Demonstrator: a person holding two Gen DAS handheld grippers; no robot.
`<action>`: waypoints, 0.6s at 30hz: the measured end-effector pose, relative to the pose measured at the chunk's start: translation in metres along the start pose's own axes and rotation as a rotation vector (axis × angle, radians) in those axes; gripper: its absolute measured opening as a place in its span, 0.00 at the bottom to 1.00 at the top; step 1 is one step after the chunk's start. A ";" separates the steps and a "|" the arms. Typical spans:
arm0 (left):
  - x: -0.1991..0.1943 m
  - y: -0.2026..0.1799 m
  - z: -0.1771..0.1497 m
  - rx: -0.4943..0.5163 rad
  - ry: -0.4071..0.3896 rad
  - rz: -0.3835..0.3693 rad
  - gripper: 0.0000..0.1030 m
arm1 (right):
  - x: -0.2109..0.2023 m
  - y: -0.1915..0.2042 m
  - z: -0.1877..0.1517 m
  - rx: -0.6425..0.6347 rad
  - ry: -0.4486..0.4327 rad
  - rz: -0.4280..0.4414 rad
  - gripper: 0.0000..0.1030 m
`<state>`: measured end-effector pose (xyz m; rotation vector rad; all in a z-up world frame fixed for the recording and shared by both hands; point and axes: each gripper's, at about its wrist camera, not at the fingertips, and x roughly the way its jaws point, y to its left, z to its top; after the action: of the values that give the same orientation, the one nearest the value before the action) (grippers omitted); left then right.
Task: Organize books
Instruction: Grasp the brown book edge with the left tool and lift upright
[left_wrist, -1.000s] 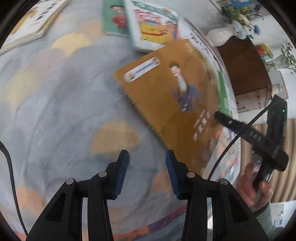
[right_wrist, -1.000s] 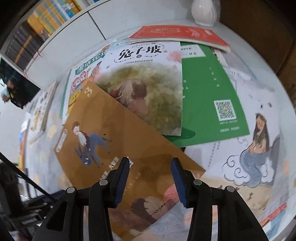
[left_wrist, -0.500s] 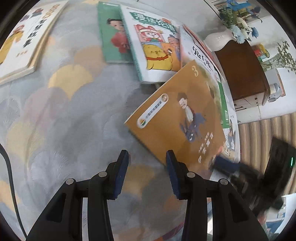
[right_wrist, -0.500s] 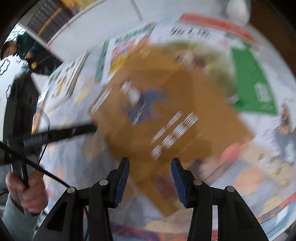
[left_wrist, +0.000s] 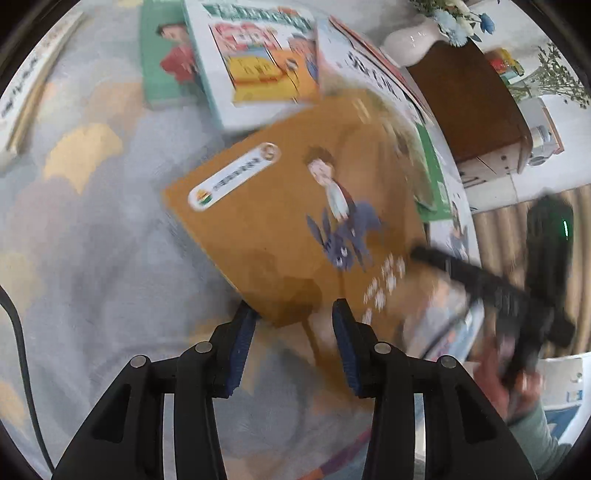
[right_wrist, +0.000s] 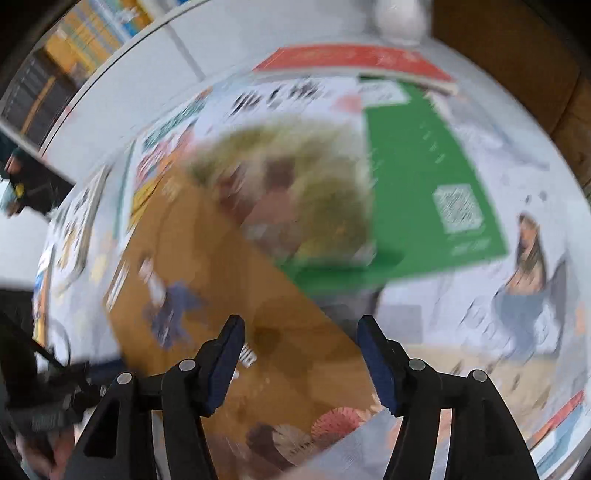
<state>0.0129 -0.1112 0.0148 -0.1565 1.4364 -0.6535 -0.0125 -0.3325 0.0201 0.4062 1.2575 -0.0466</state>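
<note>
brown-orange, the cover of the book (left_wrist: 295, 221) with a boy riding a grey donkey lies flat on the patterned cloth (left_wrist: 92, 258), its far edge tucked against the other books. a book with a cartoon cover (left_wrist: 258, 66) sits at its upper corner, beside a green-covered one (left_wrist: 162, 55), and in the right wrist view a book with a blurred olive picture (right_wrist: 295, 192) overlaps its far side, with a green book bearing a square code (right_wrist: 443, 184) next to that and a red one (right_wrist: 351, 61) beyond.

the left gripper (left_wrist: 293, 345) hangs over the near corner of the brown book, jaws parted, nothing pinched between the blue pads. the right gripper (right_wrist: 299, 365) stands over the same book's near end; its jaws have just been opening and now stand wide, the cover under them but not clamped. both views are smeared with blur.

a white vase (left_wrist: 413, 40) with flowers stands by a dark wooden cabinet (left_wrist: 469, 107) past the books.
</note>
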 end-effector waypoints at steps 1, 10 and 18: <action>-0.005 0.004 0.002 -0.004 -0.020 0.011 0.38 | 0.001 0.004 -0.007 0.001 0.019 0.008 0.61; -0.034 0.051 -0.044 -0.071 -0.032 0.013 0.38 | 0.004 0.041 -0.063 -0.117 0.068 0.044 0.60; -0.026 0.030 -0.086 -0.005 0.022 -0.070 0.38 | 0.009 0.066 -0.078 -0.225 0.083 0.028 0.52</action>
<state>-0.0585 -0.0492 0.0093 -0.2047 1.4589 -0.7109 -0.0639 -0.2439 0.0103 0.2329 1.3228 0.1357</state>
